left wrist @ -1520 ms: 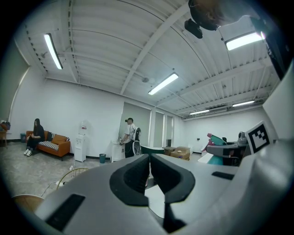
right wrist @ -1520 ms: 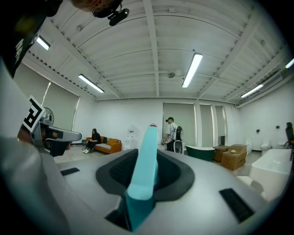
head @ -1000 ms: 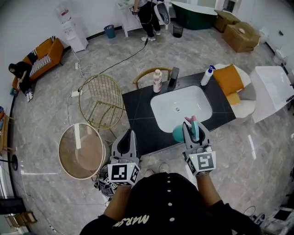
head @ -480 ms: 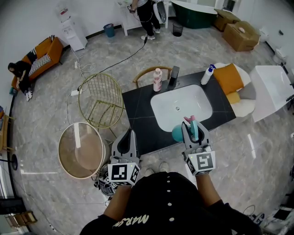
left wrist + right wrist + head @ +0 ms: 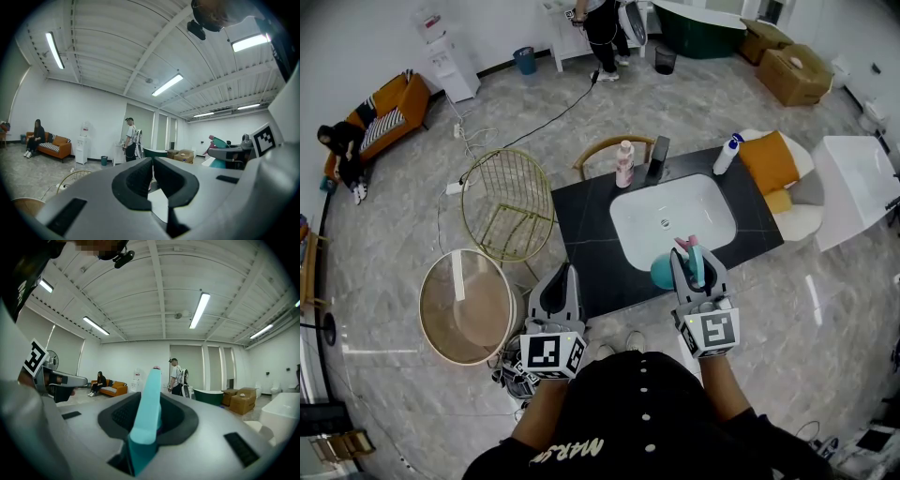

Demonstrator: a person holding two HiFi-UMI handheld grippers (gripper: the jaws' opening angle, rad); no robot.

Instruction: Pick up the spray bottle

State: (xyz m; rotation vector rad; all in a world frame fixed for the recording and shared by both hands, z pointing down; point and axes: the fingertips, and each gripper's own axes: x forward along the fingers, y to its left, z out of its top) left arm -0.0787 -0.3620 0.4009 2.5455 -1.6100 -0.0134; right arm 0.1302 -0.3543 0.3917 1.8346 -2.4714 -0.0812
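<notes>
A teal spray bottle (image 5: 664, 273) with a pink nozzle hangs over the near edge of the black counter (image 5: 581, 225), held level. My right gripper (image 5: 697, 259) is shut on its trigger head. In the right gripper view the teal part (image 5: 149, 404) stands clamped between the dark pads (image 5: 123, 416). My left gripper (image 5: 562, 282) is level at the counter's near left corner, jaws shut with nothing between them. The left gripper view shows its dark pads (image 5: 136, 180) pressed together, with the bottle (image 5: 217, 151) off to the right.
The counter holds a white sink (image 5: 673, 221), a pink bottle (image 5: 624, 164), a black faucet (image 5: 657, 159) and a white-and-blue bottle (image 5: 727, 155). A gold wire chair (image 5: 508, 206) and a round table (image 5: 469, 305) stand at the left. A person (image 5: 602, 28) stands far back.
</notes>
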